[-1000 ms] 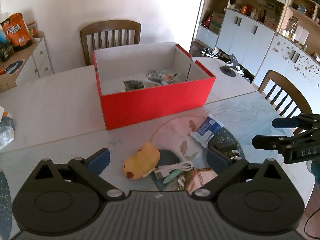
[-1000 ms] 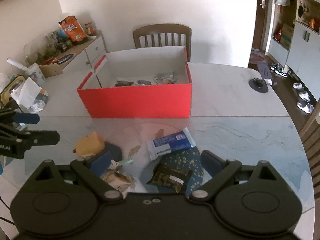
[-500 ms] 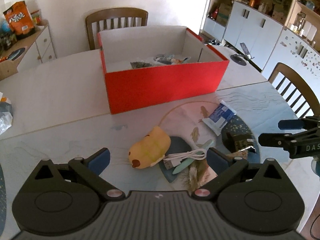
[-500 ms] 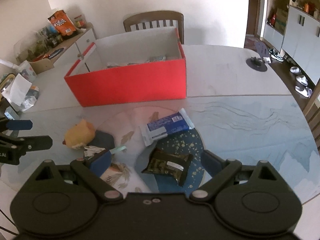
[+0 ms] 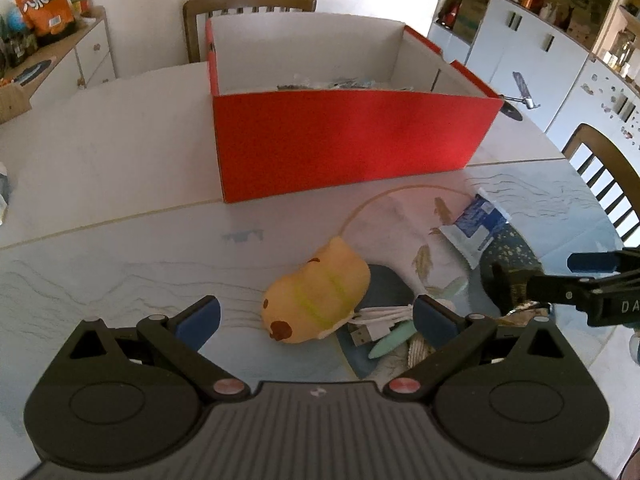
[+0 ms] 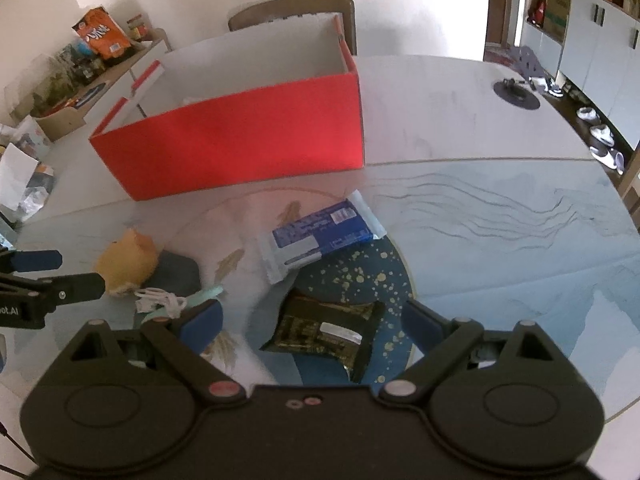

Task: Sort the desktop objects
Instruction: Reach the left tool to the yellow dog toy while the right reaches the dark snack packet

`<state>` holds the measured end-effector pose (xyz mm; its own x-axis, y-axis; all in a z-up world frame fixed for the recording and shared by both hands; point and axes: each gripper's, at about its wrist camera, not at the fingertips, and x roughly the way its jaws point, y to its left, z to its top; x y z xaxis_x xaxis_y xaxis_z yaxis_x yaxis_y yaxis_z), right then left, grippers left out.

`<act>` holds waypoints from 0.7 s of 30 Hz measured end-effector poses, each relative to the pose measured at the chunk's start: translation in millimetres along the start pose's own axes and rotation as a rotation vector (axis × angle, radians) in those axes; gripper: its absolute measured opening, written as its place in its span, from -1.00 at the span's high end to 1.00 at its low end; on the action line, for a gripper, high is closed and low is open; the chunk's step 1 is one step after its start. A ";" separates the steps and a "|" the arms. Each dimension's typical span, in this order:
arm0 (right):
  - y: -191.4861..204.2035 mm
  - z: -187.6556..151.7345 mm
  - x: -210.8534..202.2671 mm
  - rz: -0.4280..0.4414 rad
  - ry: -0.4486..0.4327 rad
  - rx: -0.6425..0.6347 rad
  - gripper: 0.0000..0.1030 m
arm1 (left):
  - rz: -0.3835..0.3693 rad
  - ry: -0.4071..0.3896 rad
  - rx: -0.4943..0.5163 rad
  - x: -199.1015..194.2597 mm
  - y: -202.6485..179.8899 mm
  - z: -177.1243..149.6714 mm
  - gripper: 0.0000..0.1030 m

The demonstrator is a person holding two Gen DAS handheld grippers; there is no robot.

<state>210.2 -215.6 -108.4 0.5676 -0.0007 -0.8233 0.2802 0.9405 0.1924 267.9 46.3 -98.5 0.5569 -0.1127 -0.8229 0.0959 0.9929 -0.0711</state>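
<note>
Two grippers hang over the near edge of the desk, each with its fingers spread wide and gripping nothing. Between the blue pads of the left gripper [image 5: 316, 316] lies a yellow plush toy [image 5: 314, 298] with a brown spot on its face, resting on the desk and touched by neither pad. Just beside the toy, toward the right pad, are a coiled white USB cable [image 5: 376, 318] and a pale green stick-shaped item [image 5: 394, 338].

The right gripper [image 6: 312, 320] straddles a dark snack packet [image 6: 324, 334] with gold print too small to read; whether a pad touches it I cannot tell. Beyond it, toward the desk's middle, lies a blue and white wrapper [image 6: 320, 236] whose lettering is illegible. In the left wrist view the other gripper's body shows the letters "DA" at the right edge of frame.

Farther out, near the desk's far edge, stands a red box [image 5: 348, 148] with white inside walls and several small packets in it. On the sideboard [image 5: 92, 52] past the left edge of the desk stands an orange snack bag [image 5: 42, 4] with Chinese characters.
</note>
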 end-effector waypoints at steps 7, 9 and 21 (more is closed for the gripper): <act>-1.4 1.3 18.6 -0.026 0.024 0.025 -0.85 | 0.008 0.003 -0.035 17.6 7.3 3.4 -1.00; -1.4 1.5 22.5 -0.024 0.028 0.027 -0.85 | 0.012 0.010 -0.033 23.6 7.1 3.7 -1.00; -5.8 -1.3 43.1 -0.036 0.068 0.063 -0.78 | 0.031 0.036 -0.031 44.9 9.8 3.1 -0.99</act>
<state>232.0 -220.6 -145.6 0.5030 -0.0094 -0.8642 0.3491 0.9169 0.1933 296.4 50.8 -134.4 0.5291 -0.0805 -0.8448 0.0533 0.9967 -0.0616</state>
